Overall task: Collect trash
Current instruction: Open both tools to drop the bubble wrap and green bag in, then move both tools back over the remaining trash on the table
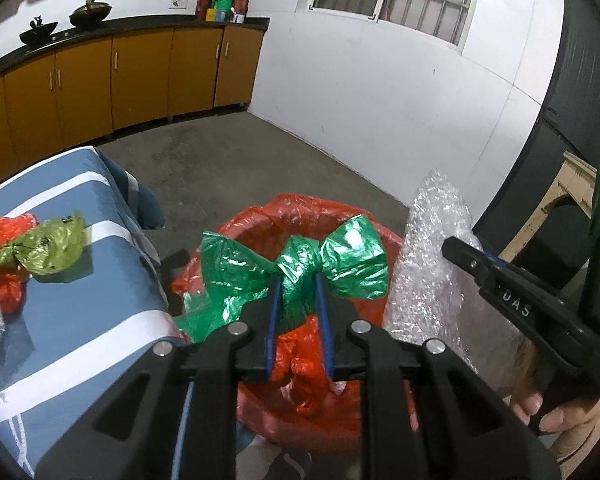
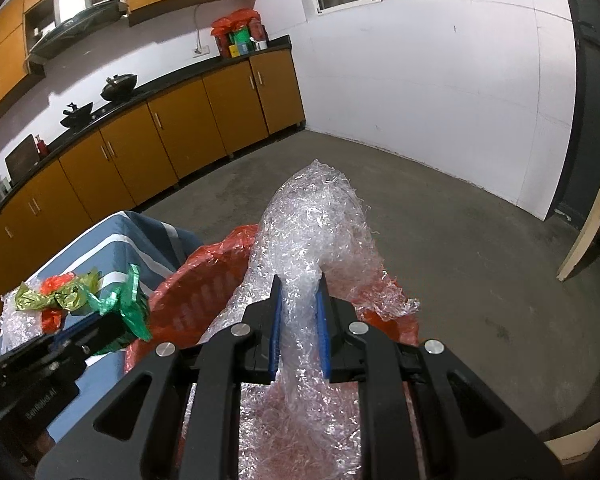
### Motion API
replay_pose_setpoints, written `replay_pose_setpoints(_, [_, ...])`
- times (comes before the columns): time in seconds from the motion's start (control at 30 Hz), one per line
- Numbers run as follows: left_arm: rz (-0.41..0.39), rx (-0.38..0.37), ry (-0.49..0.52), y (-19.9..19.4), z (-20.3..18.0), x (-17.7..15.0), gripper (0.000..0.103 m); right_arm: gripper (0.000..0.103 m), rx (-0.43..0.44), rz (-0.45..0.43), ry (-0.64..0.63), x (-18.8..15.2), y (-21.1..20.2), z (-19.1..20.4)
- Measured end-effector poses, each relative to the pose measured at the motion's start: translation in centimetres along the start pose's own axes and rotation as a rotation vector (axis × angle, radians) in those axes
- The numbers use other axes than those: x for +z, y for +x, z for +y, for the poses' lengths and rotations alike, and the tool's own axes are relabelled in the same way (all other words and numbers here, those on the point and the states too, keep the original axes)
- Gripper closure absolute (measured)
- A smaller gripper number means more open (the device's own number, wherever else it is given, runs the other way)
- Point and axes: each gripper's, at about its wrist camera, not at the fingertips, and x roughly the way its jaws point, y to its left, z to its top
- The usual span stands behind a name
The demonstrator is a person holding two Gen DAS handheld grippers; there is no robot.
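My left gripper (image 1: 298, 280) is shut on a crumpled green foil wrapper (image 1: 340, 260) and holds it above the bin lined with a red bag (image 1: 260, 216). My right gripper (image 2: 300, 284) is shut on a long piece of clear bubble wrap (image 2: 312, 220), held upright over the red-lined bin (image 2: 196, 296). The bubble wrap (image 1: 432, 248) and the right gripper's finger (image 1: 472, 260) also show at the right of the left wrist view. The green wrapper (image 2: 128, 304) shows at the left of the right wrist view.
A table with a blue and white striped cloth (image 1: 80, 320) stands left of the bin. On it lie a yellow-green wrapper (image 1: 40, 248), red plastic (image 1: 8, 288) and more bubble wrap (image 2: 16, 324). Orange kitchen cabinets (image 1: 140, 76) line the back wall. Bare concrete floor (image 2: 460, 260) lies beyond.
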Motion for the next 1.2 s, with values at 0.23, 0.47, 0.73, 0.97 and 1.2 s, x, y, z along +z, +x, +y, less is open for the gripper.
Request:
replay_pose_setpoints(0.23, [0.018,0.008,-0.008,0.7,0.3,-0.3,0.073,0.081,0.024,0.012,0.0,0.0,0.1,-0.3])
replay_pose_setpoints(0.47, [0.006,0.056,-0.054,-0.3,2.2,-0.6,0.058,0.058,0.039,0.01,0.023,-0.2,-0.1,-1.1])
replay_pose_setpoints(0.73, [-0.035,0.152,-0.12,-3.3,5.5,-1.8,0.043,0.058,0.039,0.017,0.01,-0.5,-0.2,-0.5])
replay_pose_setpoints(0.97, [-0.055,0.221,-0.131,-5.4,7.1,-2.6,0.041,0.058,0.055,0.025,-0.041,-1.2,-0.4,1.7])
replay_pose_setpoints(1.2, [-0.093,0.299,-0.161,-8.4,9.8,-3.8,0.038,0.058,0.094,0.023,-0.132,-1.6,-0.8,5.0])
